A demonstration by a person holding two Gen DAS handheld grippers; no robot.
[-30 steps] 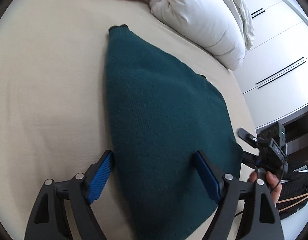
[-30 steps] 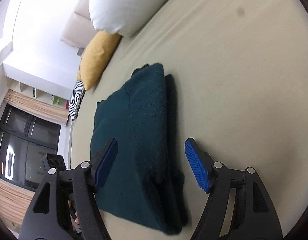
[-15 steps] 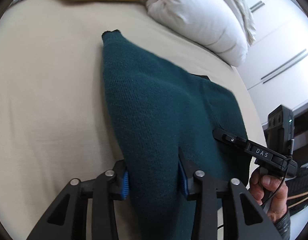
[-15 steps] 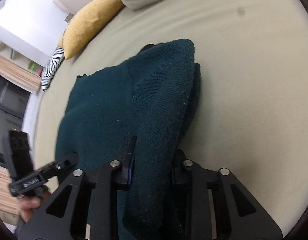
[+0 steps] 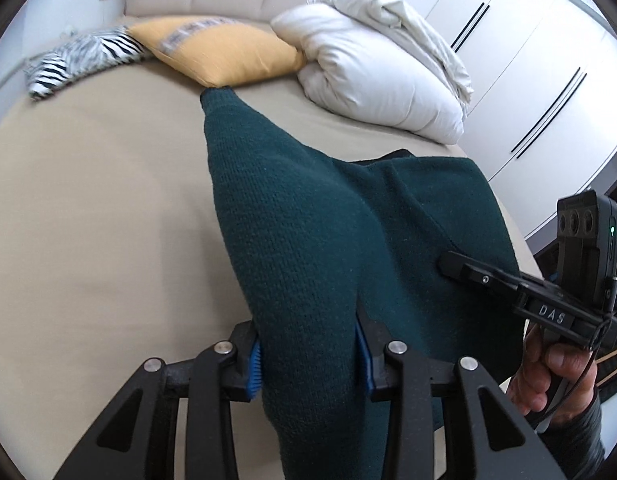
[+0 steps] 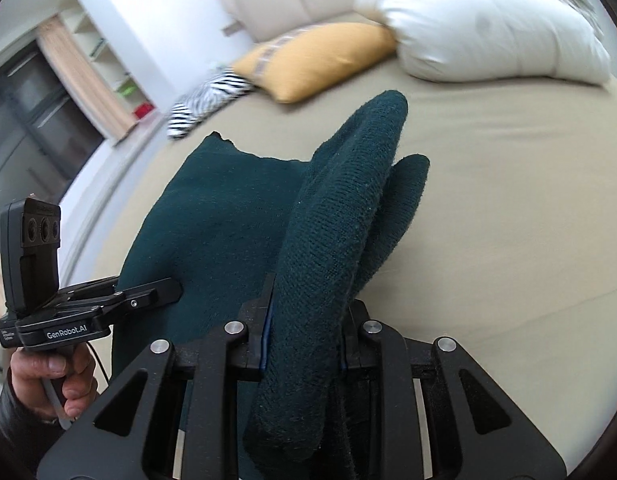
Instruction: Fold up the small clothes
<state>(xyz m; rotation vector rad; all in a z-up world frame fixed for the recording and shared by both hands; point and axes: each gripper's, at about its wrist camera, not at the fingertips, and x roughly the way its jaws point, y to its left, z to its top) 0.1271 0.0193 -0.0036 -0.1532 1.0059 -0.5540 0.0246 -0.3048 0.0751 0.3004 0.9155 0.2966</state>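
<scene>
A dark green knitted sweater lies on the beige bed, its near edge lifted. My left gripper is shut on the near left edge of the sweater, cloth bunched between the blue pads. My right gripper is shut on the near right edge of the sweater, where folded sleeve layers rise in a ridge. Each gripper shows in the other's view: the right one at the right, the left one at the left. The far part of the sweater rests on the bed sheet.
A white duvet bundle, a yellow pillow and a zebra-striped cushion lie along the headboard beyond the sweater. White wardrobe doors stand to the right of the bed. A dark window and shelves are on the left.
Both grippers went from open around the sweater's near edge to shut on it. They have since lifted the near edge, and the views have tilted up toward the headboard.
</scene>
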